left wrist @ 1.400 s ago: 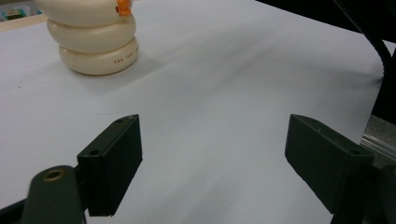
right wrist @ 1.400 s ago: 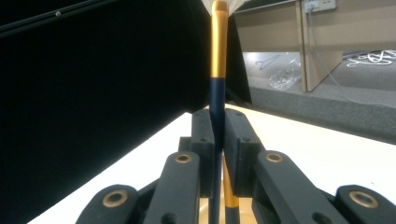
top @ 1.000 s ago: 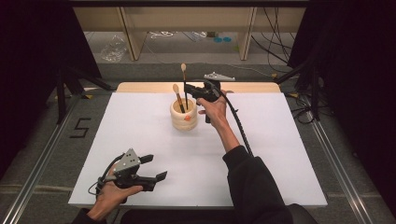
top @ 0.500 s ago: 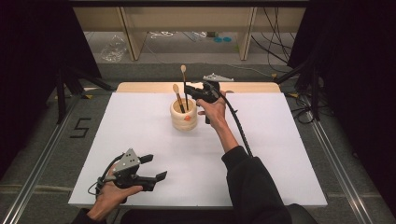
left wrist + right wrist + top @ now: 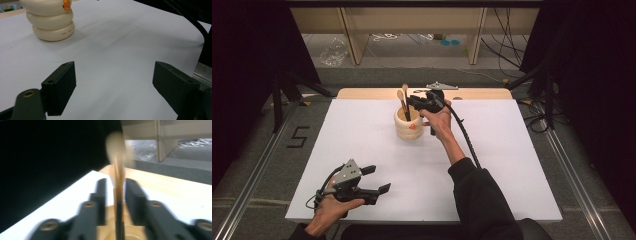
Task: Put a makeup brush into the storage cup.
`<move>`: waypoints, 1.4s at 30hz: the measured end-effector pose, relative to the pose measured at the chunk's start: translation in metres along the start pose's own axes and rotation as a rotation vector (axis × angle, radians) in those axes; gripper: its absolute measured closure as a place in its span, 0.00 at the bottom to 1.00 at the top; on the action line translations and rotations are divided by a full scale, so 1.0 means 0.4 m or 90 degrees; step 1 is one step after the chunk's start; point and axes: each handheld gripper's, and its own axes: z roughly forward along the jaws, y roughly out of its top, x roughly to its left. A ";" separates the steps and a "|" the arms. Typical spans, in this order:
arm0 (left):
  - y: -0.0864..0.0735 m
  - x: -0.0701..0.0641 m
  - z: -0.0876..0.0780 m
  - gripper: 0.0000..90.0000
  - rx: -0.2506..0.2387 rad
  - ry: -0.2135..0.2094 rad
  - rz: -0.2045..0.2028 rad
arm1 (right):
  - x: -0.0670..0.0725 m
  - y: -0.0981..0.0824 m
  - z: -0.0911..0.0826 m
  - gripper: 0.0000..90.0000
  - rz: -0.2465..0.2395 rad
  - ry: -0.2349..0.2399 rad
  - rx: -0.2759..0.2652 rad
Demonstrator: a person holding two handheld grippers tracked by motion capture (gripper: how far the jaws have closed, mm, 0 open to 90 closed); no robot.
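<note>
Right gripper view, middle of the frame: a wooden spoon (image 5: pixel 118 185) stands straight up between the two black jaws of the right gripper (image 5: pixel 115 192). Its round top is near the top middle of the picture, and its dark lower end goes down into the cream pot (image 5: pixel 110 230) at the bottom. The jaws have just been opening. They now sit a little apart with the spoon between them, and a thin gap shows on each side, so they do not squeeze it.

In the high view the pot (image 5: pixel 408 126) sits in the upper middle of the white table (image 5: pixel 512 165), with the right gripper (image 5: pixel 414 102) just above it and the spoon (image 5: pixel 404 100) poking up from it. The spoon's long line runs up and down.

The left gripper (image 5: pixel 377 180) rests in the lower left of that frame, well apart from the pot. Its jaws stand wide with nothing in them. So the right hand is much nearer to the spoon, and I think it can now pull away from it.
</note>
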 end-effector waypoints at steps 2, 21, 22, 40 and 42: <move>0.001 0.002 0.000 0.21 0.000 -0.001 0.010 | -0.002 -0.001 0.000 0.63 0.026 -0.008 0.005; 0.001 0.002 0.000 0.21 0.001 0.000 0.009 | 0.005 0.030 -0.051 0.40 -0.007 -0.037 0.026; 0.001 0.002 -0.001 0.21 0.001 0.000 0.010 | 0.009 0.034 -0.056 0.38 -0.002 -0.039 0.028; 0.001 0.002 -0.001 0.21 0.001 0.002 0.009 | 0.050 0.058 -0.129 0.28 -0.068 -0.052 0.069; 0.000 0.003 0.000 0.21 0.001 0.002 0.007 | 0.050 0.056 -0.142 0.28 -0.074 -0.053 0.068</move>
